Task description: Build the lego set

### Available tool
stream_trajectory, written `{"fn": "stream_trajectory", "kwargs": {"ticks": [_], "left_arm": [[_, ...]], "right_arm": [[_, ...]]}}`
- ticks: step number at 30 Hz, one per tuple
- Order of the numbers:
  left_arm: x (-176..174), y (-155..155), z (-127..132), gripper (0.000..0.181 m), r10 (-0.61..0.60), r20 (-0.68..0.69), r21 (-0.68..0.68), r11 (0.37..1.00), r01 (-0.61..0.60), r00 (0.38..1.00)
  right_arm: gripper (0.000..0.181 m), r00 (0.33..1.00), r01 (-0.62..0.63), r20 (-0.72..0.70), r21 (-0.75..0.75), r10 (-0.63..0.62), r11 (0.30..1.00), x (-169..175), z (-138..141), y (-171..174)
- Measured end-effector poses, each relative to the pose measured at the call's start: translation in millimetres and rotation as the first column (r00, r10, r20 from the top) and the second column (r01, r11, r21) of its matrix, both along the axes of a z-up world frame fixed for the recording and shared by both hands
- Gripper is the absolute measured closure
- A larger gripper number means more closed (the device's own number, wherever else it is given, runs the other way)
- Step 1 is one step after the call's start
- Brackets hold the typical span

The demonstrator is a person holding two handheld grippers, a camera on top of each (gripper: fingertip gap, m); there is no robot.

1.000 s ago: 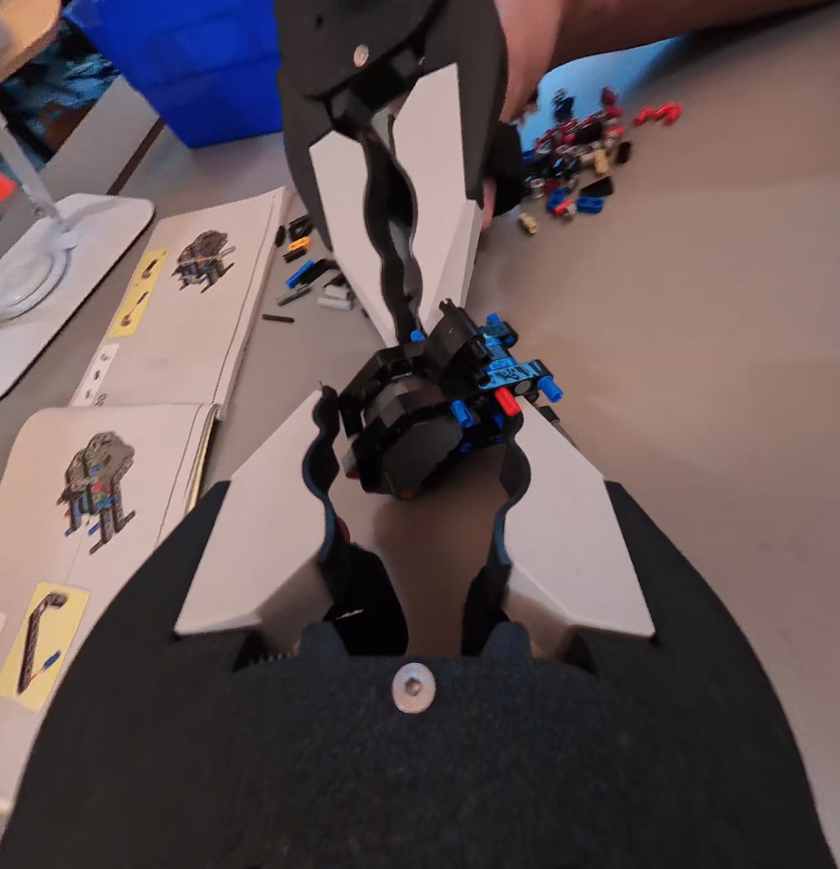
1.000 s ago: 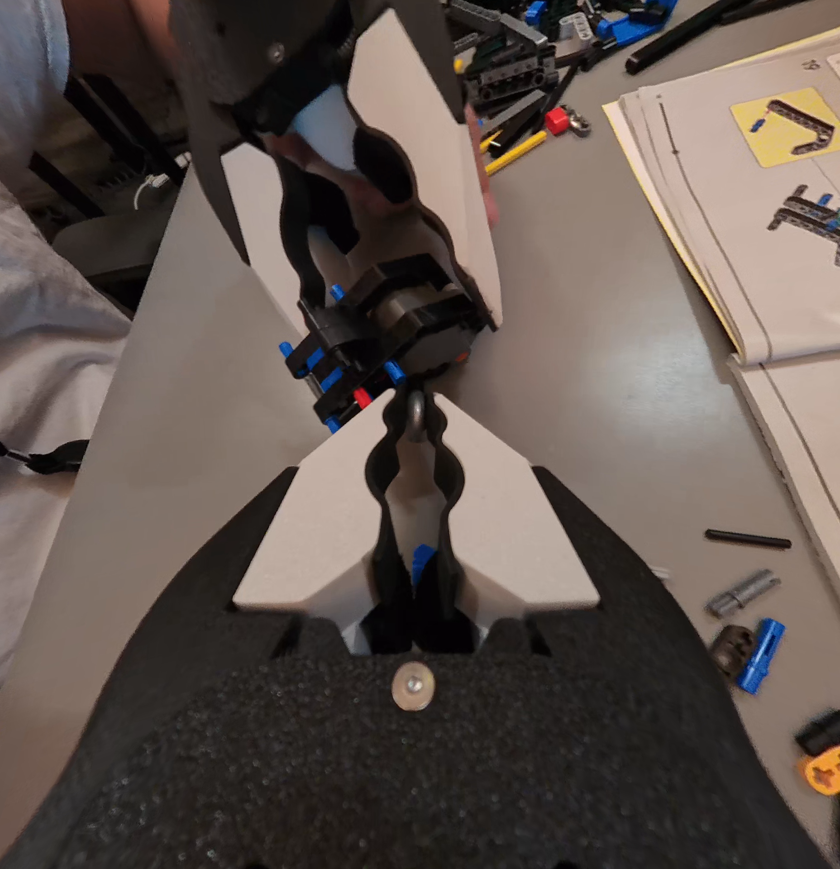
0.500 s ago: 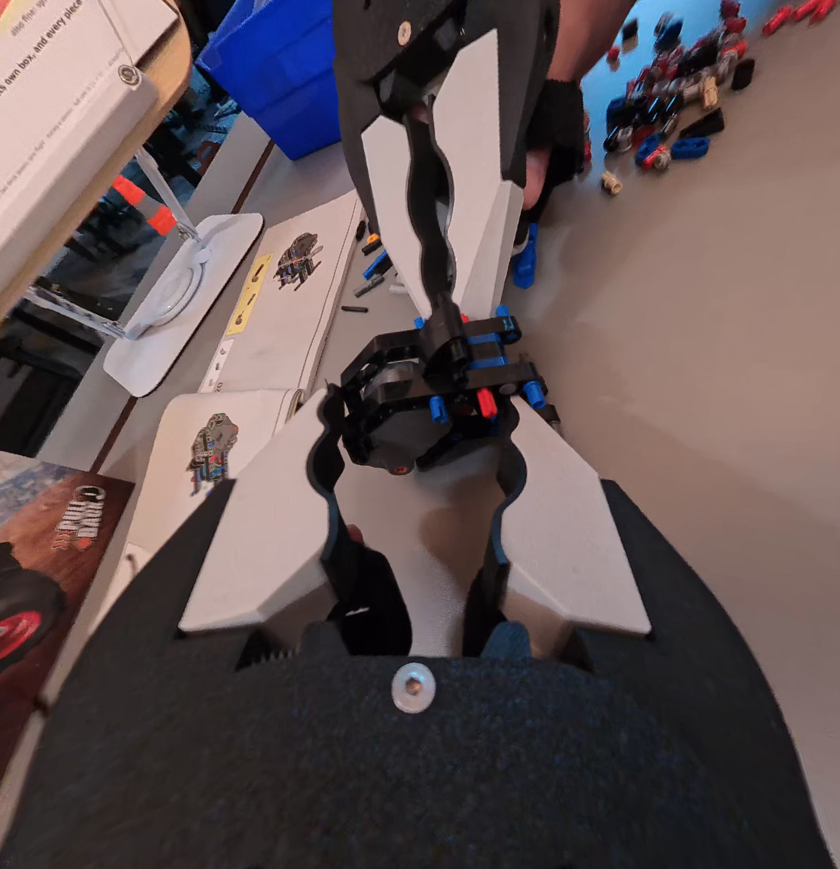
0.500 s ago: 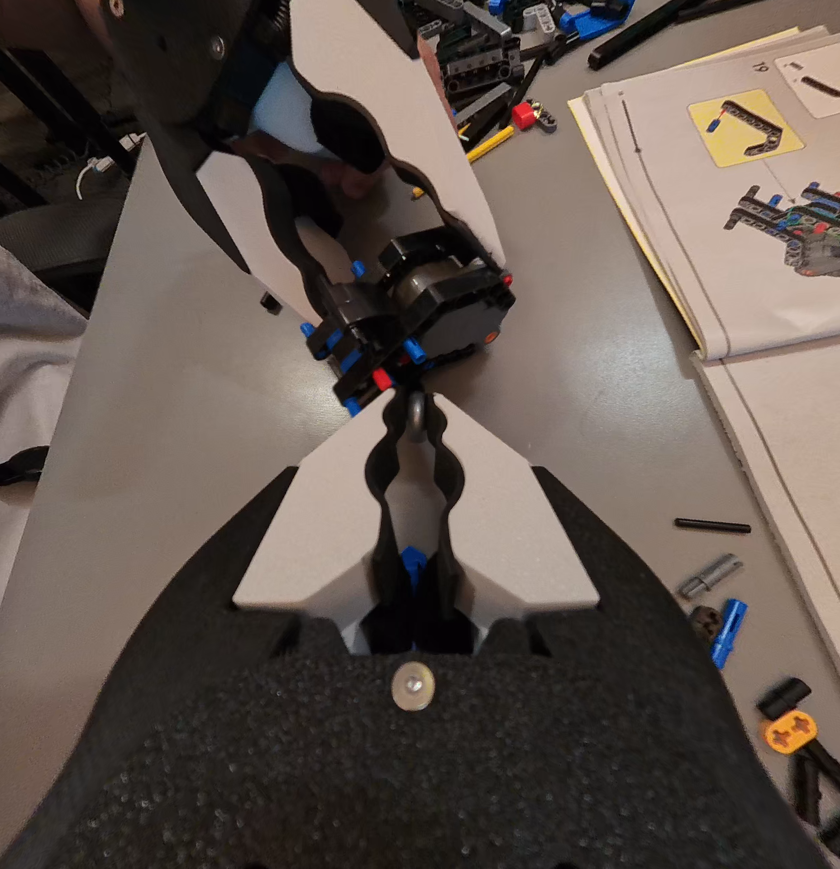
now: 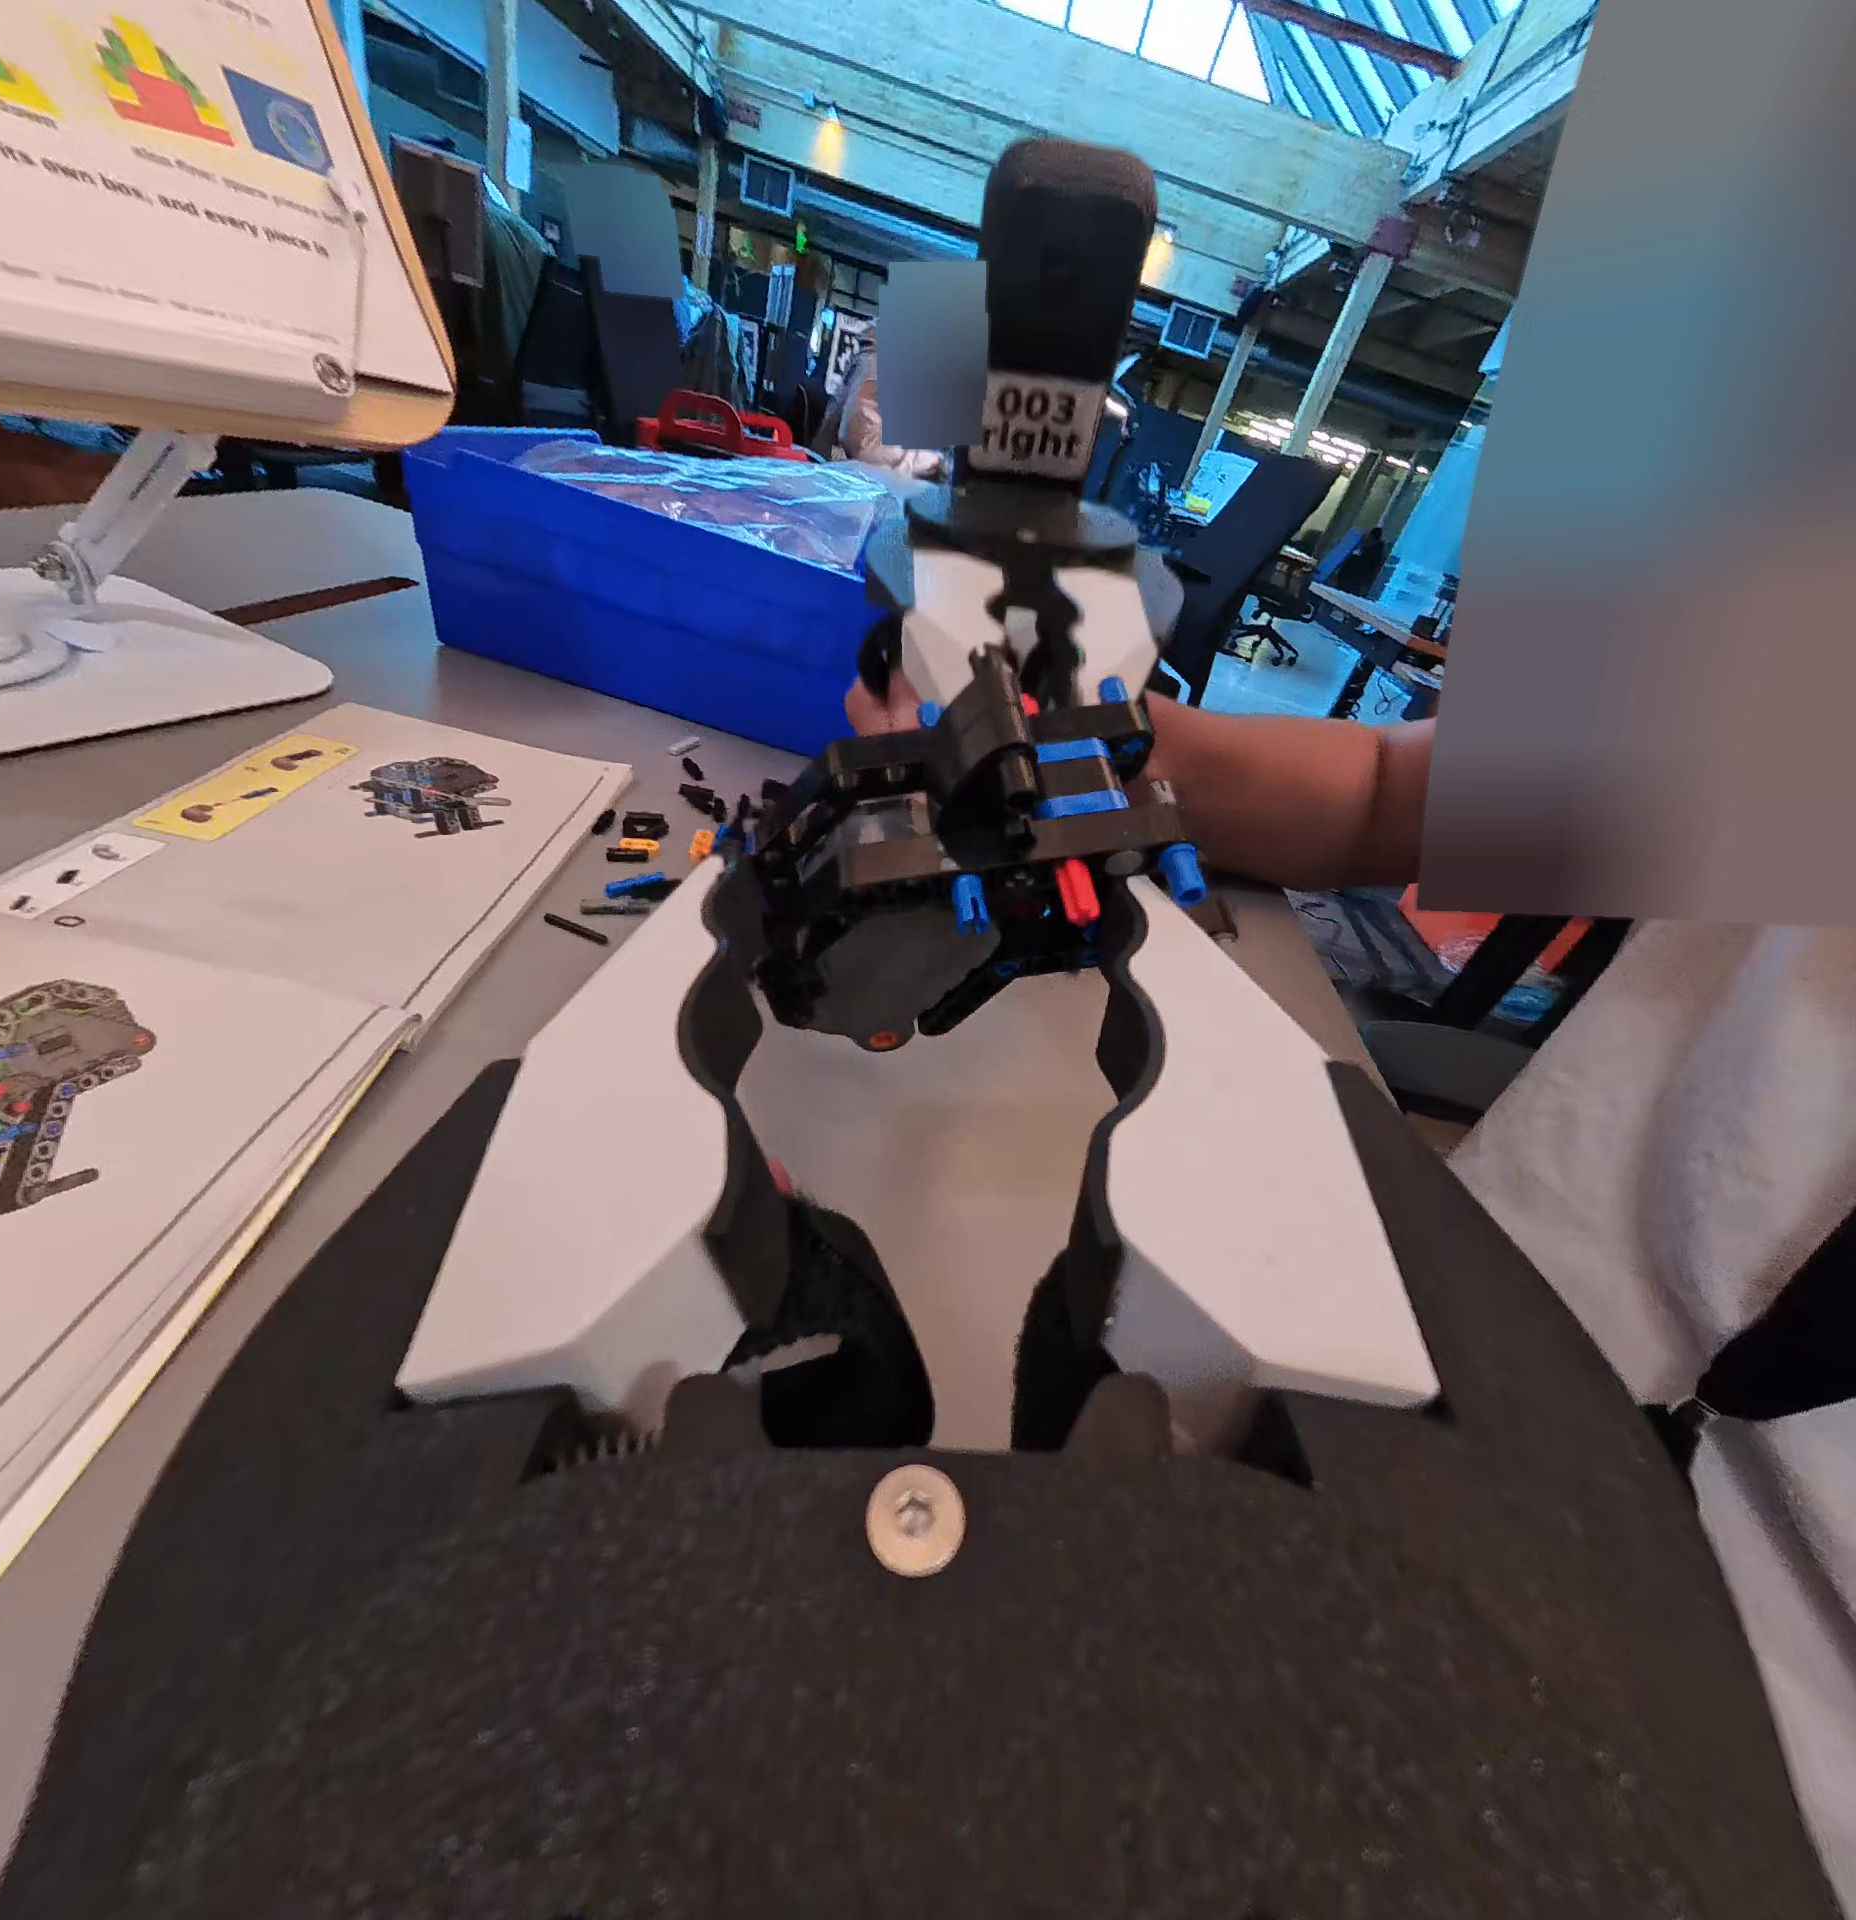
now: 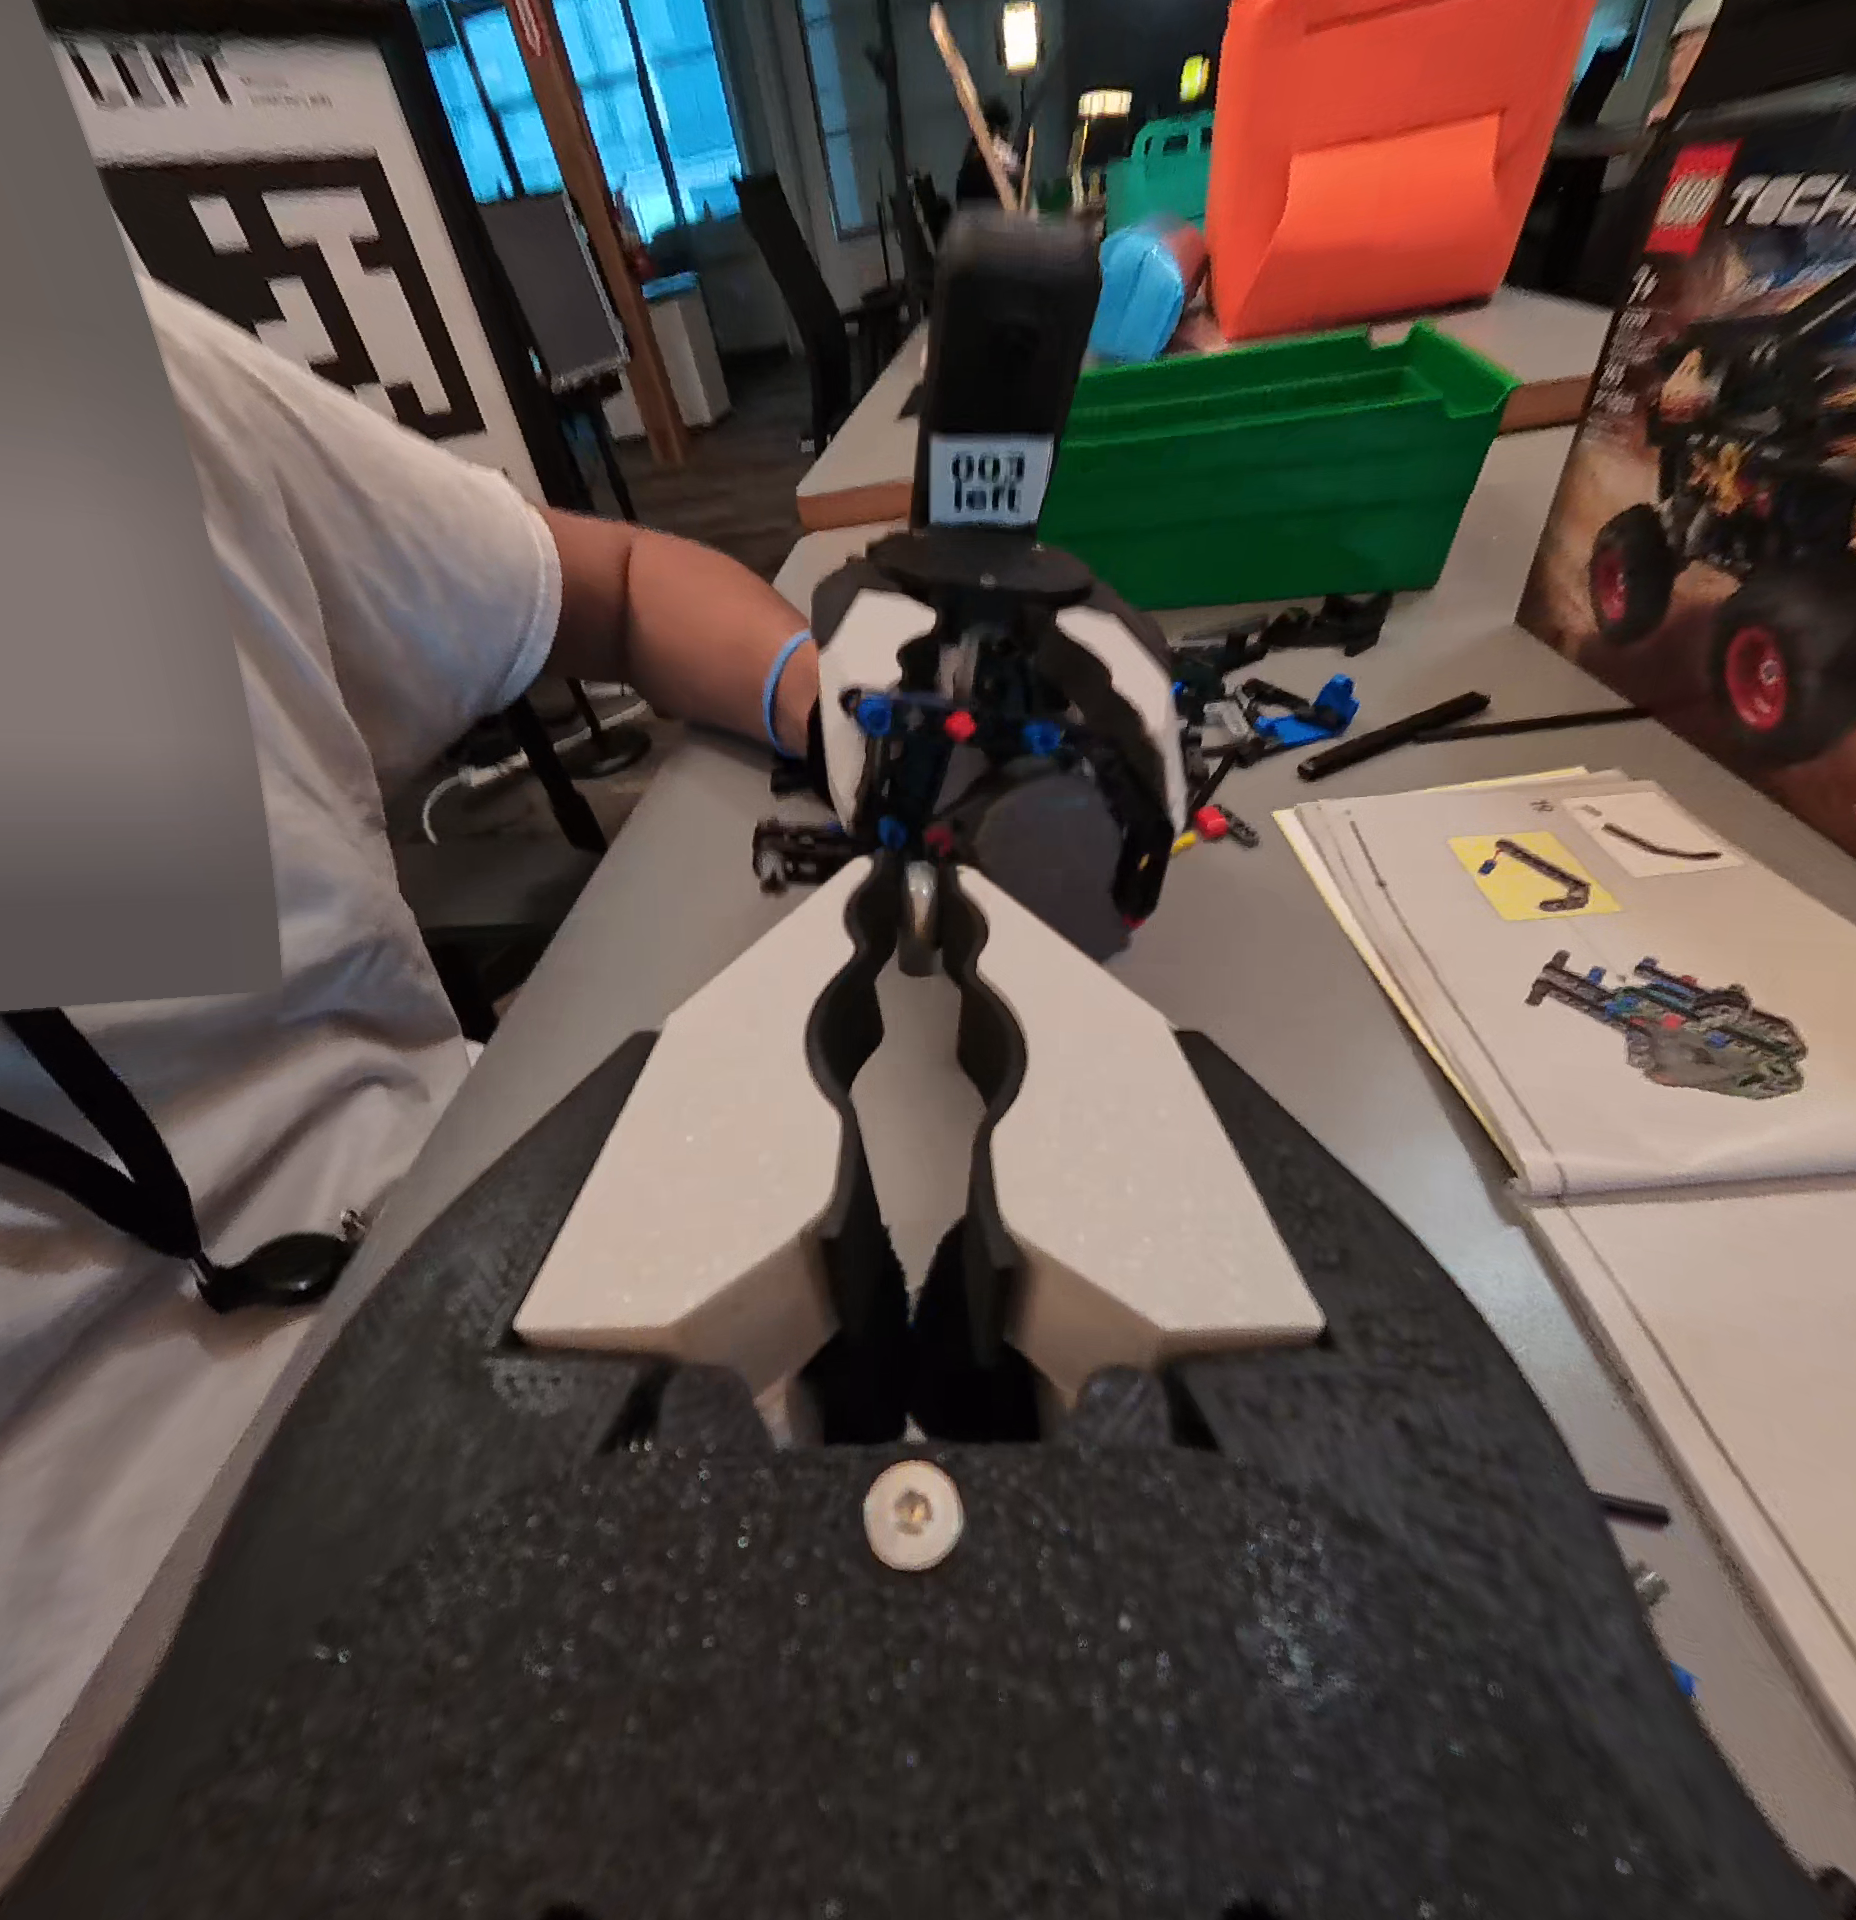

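Clamping the lego assembly, the left gripper faces the right gripper, pinching a grey piece.

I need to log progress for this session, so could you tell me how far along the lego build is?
Early to middle, it seems. Done: a black sub-assembly with blue and red pins, clamped in the left gripper. In hand: the right gripper pinches a small grey piece against it. Left: many loose parts lie on the table, and the instruction booklet lies open.
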State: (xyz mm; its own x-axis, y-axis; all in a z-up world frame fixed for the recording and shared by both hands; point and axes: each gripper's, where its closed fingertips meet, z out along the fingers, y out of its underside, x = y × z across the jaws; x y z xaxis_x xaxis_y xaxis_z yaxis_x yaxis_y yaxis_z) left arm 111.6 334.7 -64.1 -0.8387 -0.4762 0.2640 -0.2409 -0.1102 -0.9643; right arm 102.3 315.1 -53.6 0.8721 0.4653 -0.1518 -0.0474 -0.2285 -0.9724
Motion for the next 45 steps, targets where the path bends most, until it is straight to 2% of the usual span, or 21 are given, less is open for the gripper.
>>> {"fn": "stream_trajectory", "kwargs": {"ticks": [1,8,13,20,28,32,42,45], "left_arm": [[0.3,-0.2,1.4,0.117,0.003,0.006,-0.002,1.0,-0.003,1.0],[4.1,0.0,-4.5,0.117,0.006,-0.03,-0.001,1.0,-0.006,1.0],[3.8,-1.1,-6.3,0.117,-0.005,-0.042,0.002,1.0,0.005,0.999],[4.9,-0.9,-12.7,0.118,-0.006,-0.075,0.034,0.999,0.008,0.997],[7.2,3.7,-11.2,0.118,0.0,-0.091,0.005,1.0,0.001,0.996],[2.4,-1.4,-13.8,0.117,-0.023,-0.068,0.048,0.998,0.027,0.997],[3.0,-1.4,-10.4,0.117,-0.021,-0.052,0.032,0.999,0.022,0.998],[1.9,1.2,-3.7,0.117,-0.009,-0.008,0.019,1.0,0.009,1.0]], "right_arm": [[0.174,1.0,-0.003,0.013,-0.017,0.003,1.0,-1.3,-5.1,1.0],[0.174,0.991,-0.041,-0.13,-0.01,0.04,0.999,-2.9,-2.3,1.8],[0.174,0.99,-0.05,-0.133,-0.026,0.046,0.998,-3.6,-4.7,1.6],[0.174,0.97,-0.085,-0.236,-0.09,0.062,0.992,-2.6,-12.1,1.6],[0.174,0.965,-0.045,-0.262,-0.065,0.026,0.997,-0.8,-11.3,6.8],[0.174,0.961,-0.101,-0.267,-0.09,0.074,0.991,-11.8,-17.1,5.8],[0.174,0.965,-0.091,-0.252,-0.081,0.068,0.993,-9.5,-10.5,5.7],[0.159,0.967,-0.096,-0.244,-0.056,0.08,0.994,-5.0,-2.7,-1.4]]}}
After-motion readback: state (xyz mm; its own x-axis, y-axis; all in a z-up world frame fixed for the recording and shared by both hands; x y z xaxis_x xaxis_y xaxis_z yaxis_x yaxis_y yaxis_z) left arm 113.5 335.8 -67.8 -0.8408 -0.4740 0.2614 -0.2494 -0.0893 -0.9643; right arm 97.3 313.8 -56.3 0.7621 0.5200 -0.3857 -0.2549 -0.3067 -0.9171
